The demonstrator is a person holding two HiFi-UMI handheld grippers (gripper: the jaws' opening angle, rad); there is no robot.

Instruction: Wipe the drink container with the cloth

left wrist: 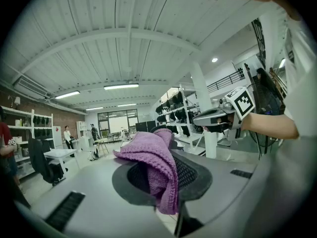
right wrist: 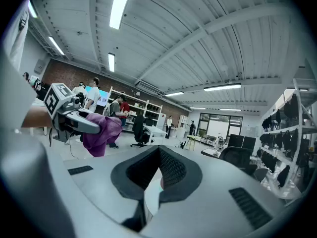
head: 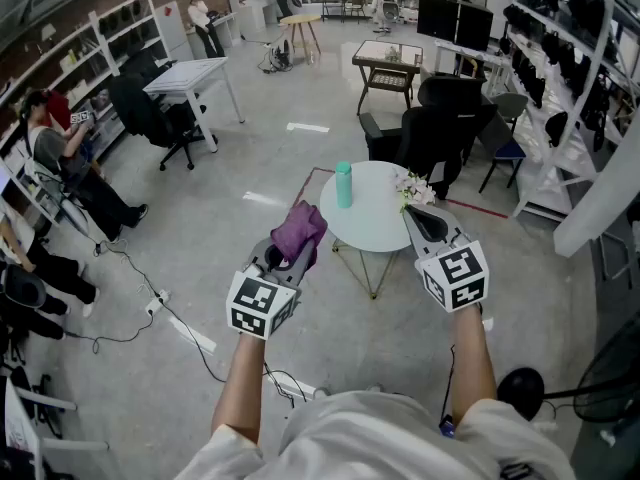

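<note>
The drink container is a teal bottle (head: 344,184) standing upright on the left part of a small round pale table (head: 372,230). My left gripper (head: 293,251) is shut on a purple knitted cloth (head: 300,230), which bunches over the jaw tips and hangs down between them (left wrist: 157,162). It is held up in the air, near and left of the table, apart from the bottle. My right gripper (head: 421,214) is shut with nothing in it, raised over the table's right edge. In the right gripper view the jaws (right wrist: 159,170) are closed and the bottle is hidden.
A small bunch of pale flowers (head: 411,186) lies on the table's far right. Black office chairs (head: 430,133) stand just behind the table. Cables and a power strip (head: 155,303) lie on the floor at the left. People sit and stand by the shelves at the far left.
</note>
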